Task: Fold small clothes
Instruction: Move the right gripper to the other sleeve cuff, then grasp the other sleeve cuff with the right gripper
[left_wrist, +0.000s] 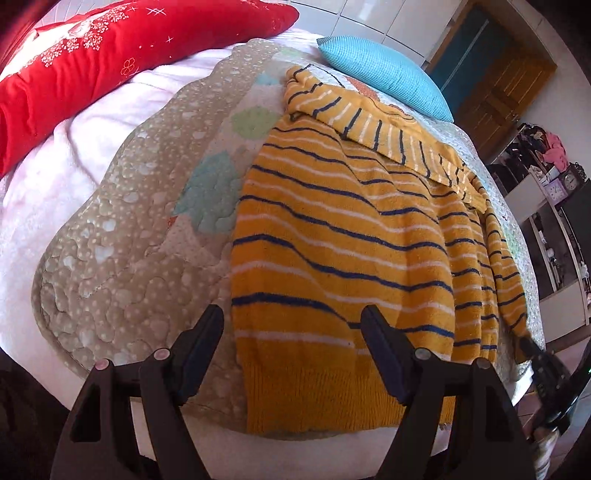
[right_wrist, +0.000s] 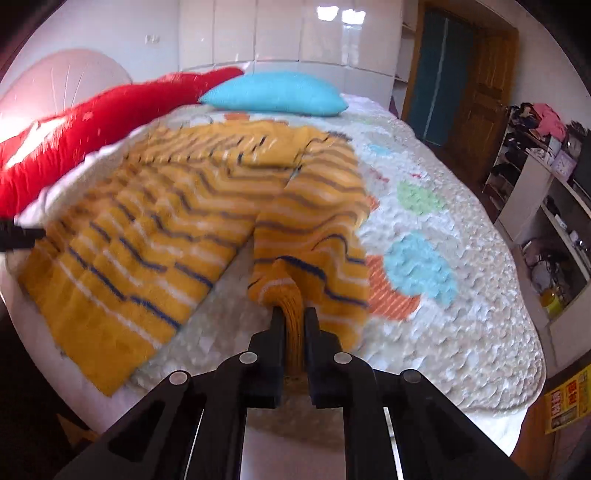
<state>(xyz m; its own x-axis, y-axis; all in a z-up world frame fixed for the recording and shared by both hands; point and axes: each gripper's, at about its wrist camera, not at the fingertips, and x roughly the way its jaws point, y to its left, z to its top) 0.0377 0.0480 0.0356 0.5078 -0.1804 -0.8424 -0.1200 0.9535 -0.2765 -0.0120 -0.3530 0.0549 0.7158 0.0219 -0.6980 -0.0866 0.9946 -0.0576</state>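
Quilted bedspread (left_wrist: 122, 229) covers a bed with a red pillow (left_wrist: 110, 62) and a blue cushion (right_wrist: 273, 92). On it lies a yellow striped sweater (left_wrist: 340, 236). Left gripper (left_wrist: 291, 325) hovers spread wide over its hem; right gripper (right_wrist: 293, 314) pinches a sleeve cuff (right_wrist: 291, 295).

— What's ahead of your left tongs (left_wrist: 291, 325)?
— Bare quilt (left_wrist: 122, 236) to their left; the sweater (left_wrist: 343, 236) lies under them.
— And your right tongs (right_wrist: 294, 314)?
— Open quilt to their right; blue pillow (right_wrist: 275, 92) and red pillow (right_wrist: 92, 122) far ahead.
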